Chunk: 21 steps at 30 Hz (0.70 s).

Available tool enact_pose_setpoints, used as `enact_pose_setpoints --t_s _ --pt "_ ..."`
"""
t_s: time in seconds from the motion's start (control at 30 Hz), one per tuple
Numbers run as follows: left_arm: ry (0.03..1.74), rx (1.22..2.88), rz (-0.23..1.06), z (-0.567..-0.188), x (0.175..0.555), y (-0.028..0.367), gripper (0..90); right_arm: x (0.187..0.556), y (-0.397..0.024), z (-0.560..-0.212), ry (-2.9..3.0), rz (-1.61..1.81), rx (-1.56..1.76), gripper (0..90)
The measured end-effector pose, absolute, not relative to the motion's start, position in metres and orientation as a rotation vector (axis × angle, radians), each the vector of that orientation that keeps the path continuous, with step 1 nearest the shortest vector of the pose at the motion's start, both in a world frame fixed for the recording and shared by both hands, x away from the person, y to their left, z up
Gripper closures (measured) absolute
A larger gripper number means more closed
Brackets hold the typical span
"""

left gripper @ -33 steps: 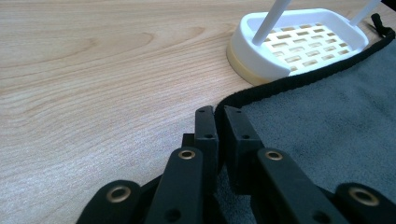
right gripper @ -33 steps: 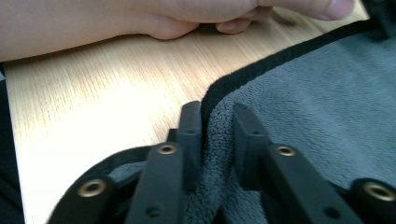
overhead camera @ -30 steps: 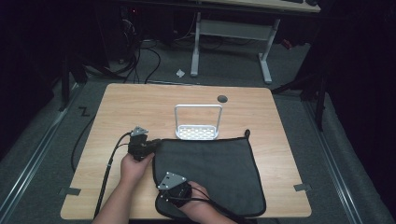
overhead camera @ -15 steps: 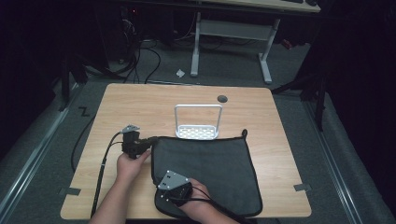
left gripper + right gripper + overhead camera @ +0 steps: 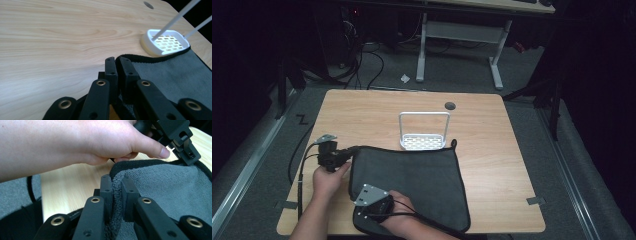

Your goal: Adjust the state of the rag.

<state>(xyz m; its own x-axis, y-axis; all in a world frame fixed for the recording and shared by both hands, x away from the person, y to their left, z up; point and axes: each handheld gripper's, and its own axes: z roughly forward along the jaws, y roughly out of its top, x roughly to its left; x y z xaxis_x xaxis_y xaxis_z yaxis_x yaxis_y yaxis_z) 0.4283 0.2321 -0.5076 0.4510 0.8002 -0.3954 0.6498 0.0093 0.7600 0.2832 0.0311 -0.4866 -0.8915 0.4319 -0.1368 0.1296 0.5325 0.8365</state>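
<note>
Grey cloth (image 5: 412, 175) pinched by both grippers: left gripper (image 5: 117, 65) fingers clamp 10-o'clock corner, right gripper (image 5: 117, 187) fingers grip 7-o'clock edge, prob. to spread/fold on desk (image 5: 377, 112).

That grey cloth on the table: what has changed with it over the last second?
The left hand-held gripper has dragged the grey cloth by its far-left corner leftward, stretching it wider. The right hand-held gripper stays clamped on the near edge. The white rack hasn't moved.

No text, label, brand, number or sign can be read on anything in these pictures.
</note>
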Motion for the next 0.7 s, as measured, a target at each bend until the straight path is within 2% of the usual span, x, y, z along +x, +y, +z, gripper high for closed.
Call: enact_pose_setpoints --t_s 0.13,0.27,0.47,0.7 --pt "1.280 1.691 0.198 -0.500 0.421 0.251 85.6 0.282 0.043 -0.481 2.444 1.334 0.439 82.4" --pt "1.272 1.692 0.174 -0.495 0.421 0.246 85.6 0.279 0.039 -0.473 2.431 1.366 0.438 82.4" --pt "1.225 1.714 0.146 -0.490 0.425 0.208 85.5 0.275 0.004 -0.469 2.394 1.367 0.483 82.1" --pt "1.190 1.729 0.132 -0.490 0.433 0.152 85.2 0.271 -0.057 -0.475 2.345 1.311 0.574 81.5"
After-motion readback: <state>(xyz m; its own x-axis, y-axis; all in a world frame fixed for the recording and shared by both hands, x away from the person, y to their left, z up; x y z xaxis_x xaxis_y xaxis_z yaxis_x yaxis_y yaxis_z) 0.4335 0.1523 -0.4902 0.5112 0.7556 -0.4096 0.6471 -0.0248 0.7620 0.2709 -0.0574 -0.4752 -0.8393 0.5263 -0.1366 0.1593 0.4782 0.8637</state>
